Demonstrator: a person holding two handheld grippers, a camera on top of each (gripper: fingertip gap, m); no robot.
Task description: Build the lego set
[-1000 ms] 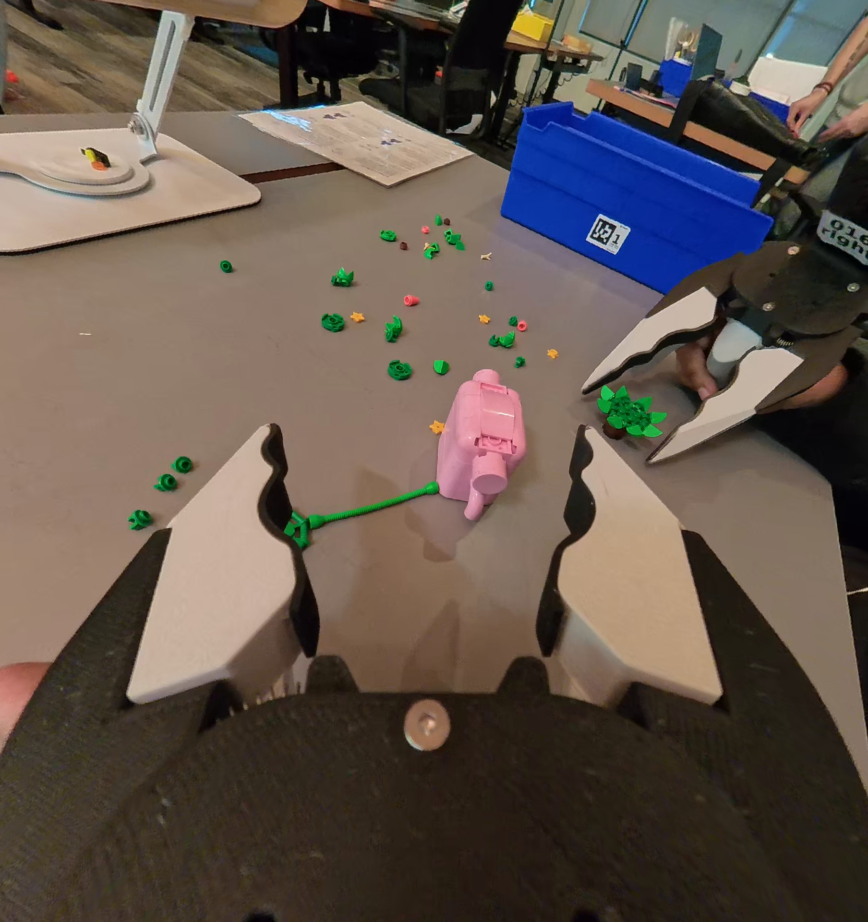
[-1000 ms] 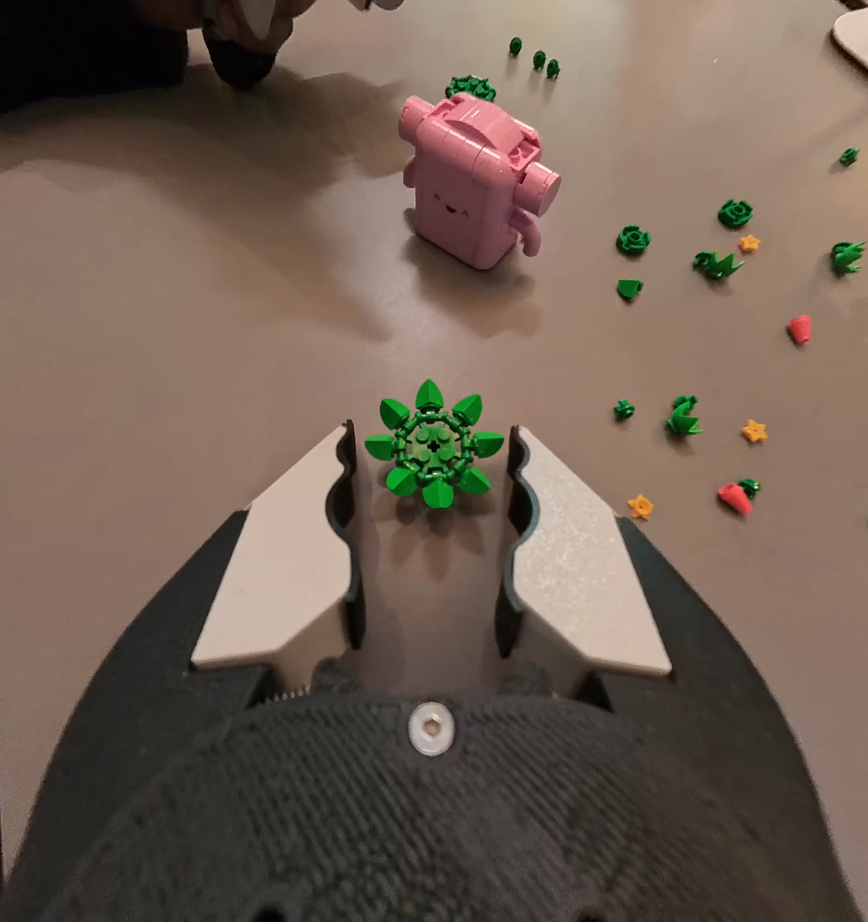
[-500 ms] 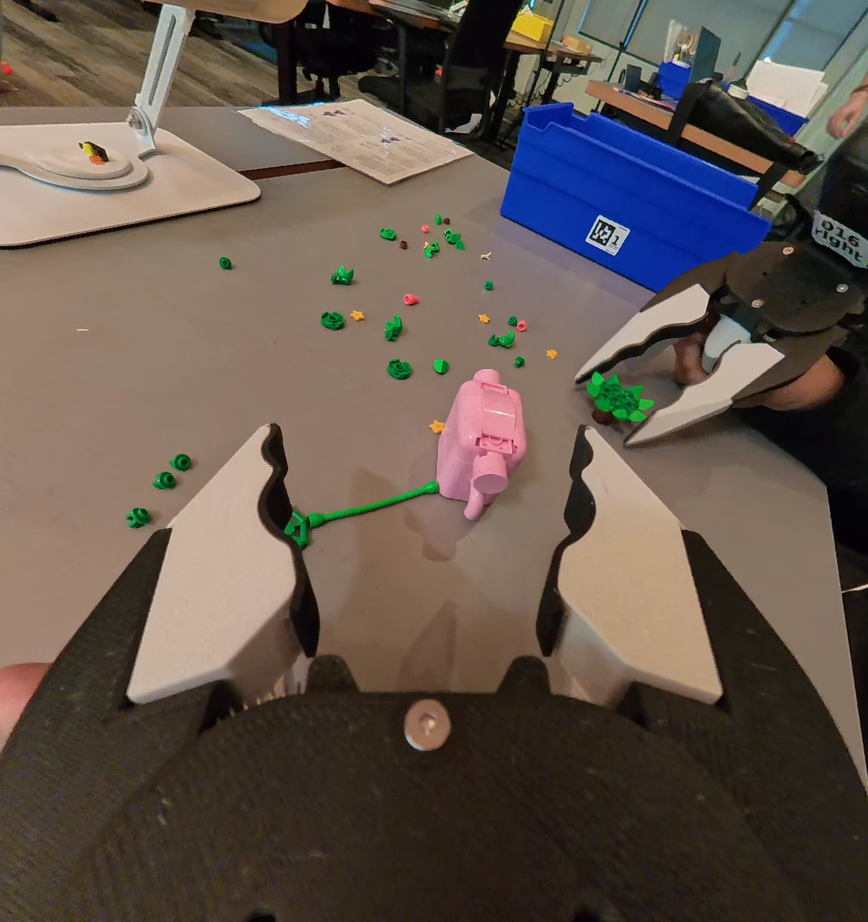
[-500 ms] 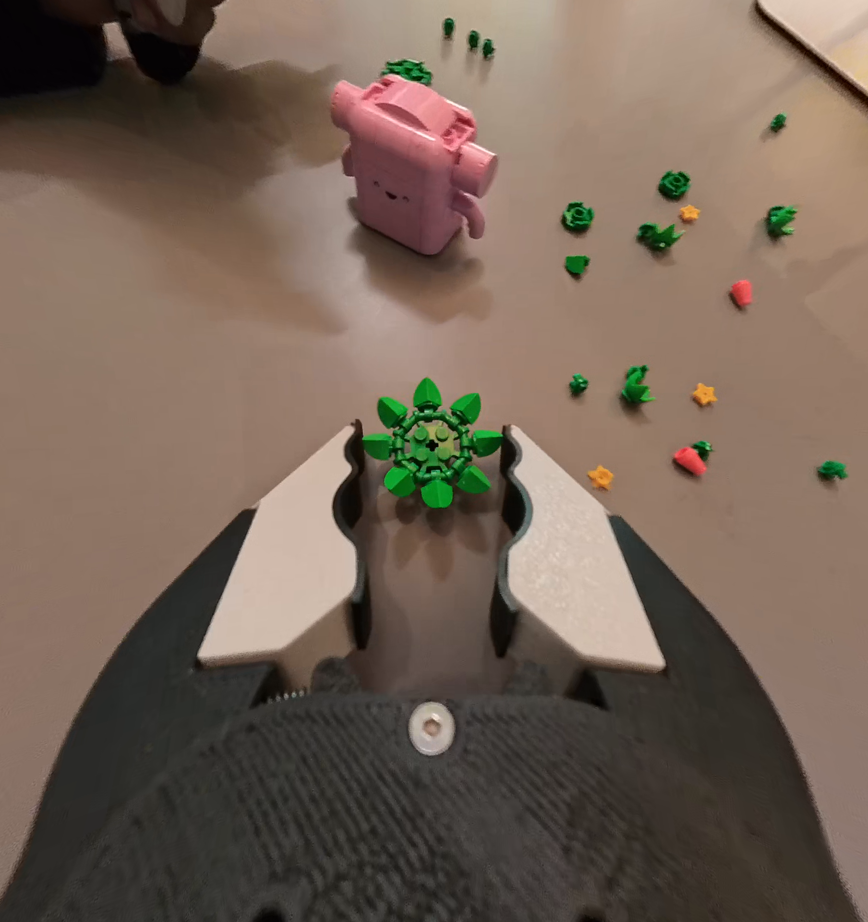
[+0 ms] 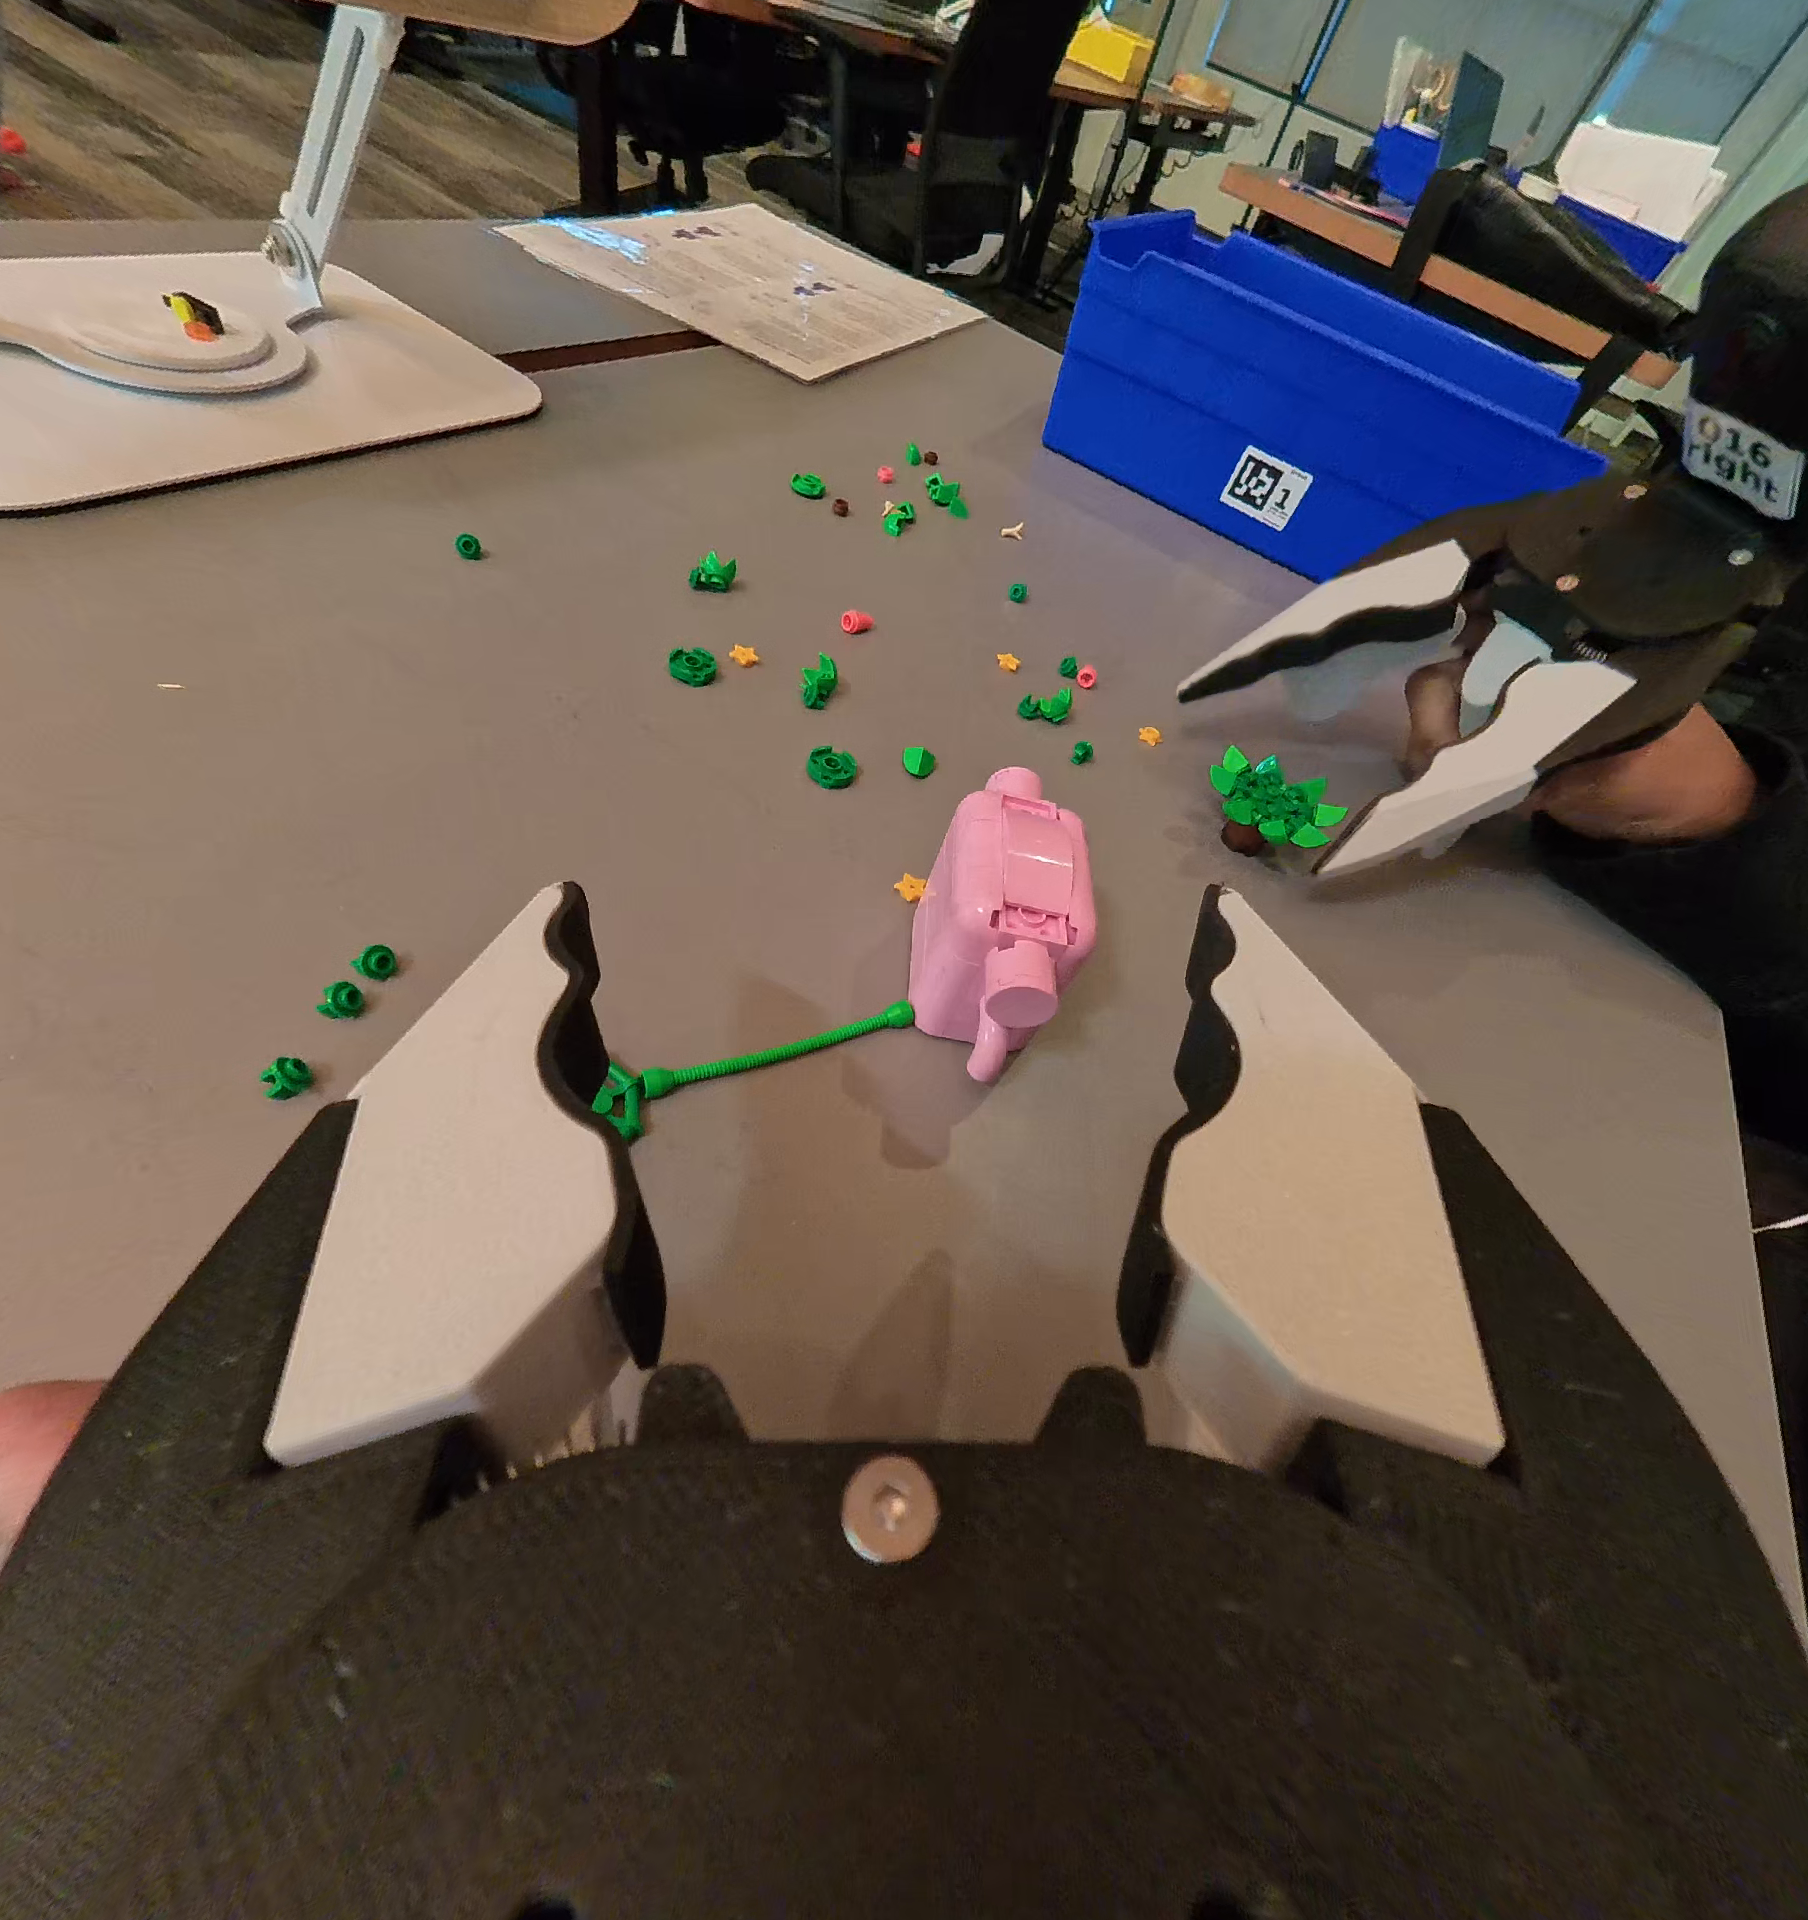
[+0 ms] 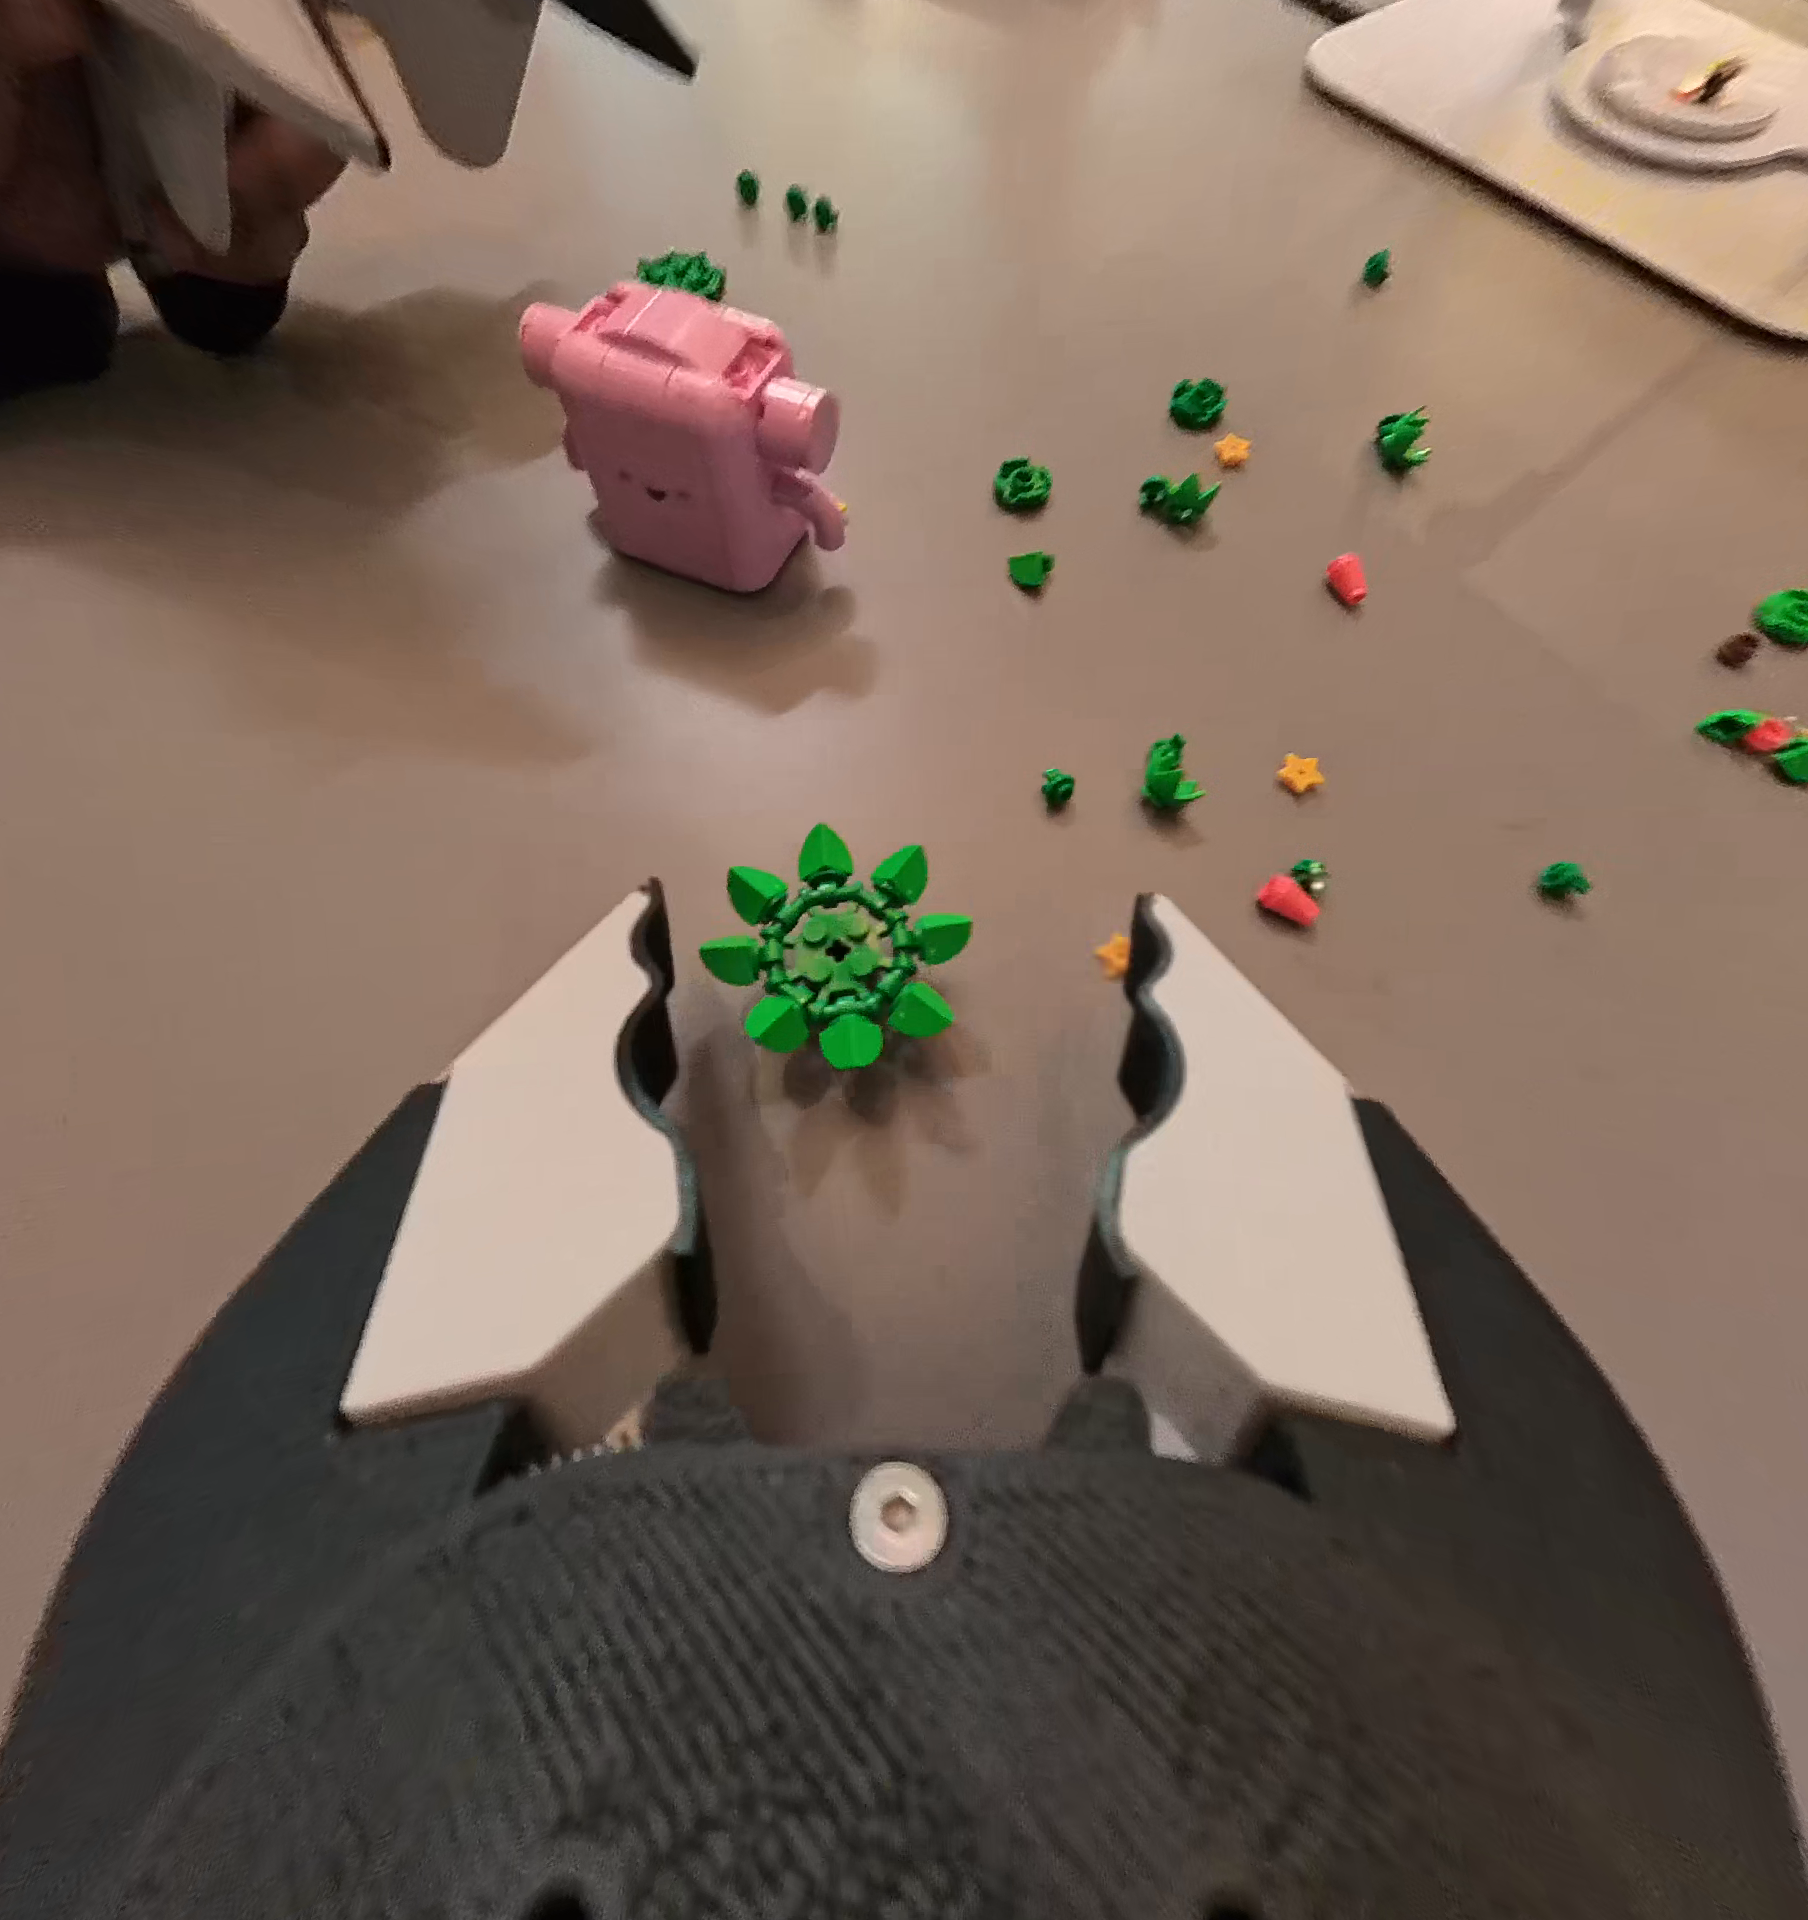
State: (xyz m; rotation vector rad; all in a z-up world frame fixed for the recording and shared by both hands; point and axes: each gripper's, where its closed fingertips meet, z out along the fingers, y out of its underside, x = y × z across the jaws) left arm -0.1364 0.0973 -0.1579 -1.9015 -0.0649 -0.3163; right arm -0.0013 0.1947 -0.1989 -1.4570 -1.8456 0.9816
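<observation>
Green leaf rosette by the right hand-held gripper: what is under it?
Under the green leaf rosette the left wrist view shows a small dark brown piece touching the table. The leaves hide how the two connect.

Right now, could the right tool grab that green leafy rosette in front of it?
Probably yes: the right tool is open, and the green leafy rosette stands free on the table between its fingertips, nearer one, with nothing blocking.

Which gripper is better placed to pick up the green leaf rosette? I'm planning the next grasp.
Right. The right gripper is open with the leaf rosette just ahead of its fingertips; the left gripper faces the pink body instead.
</observation>
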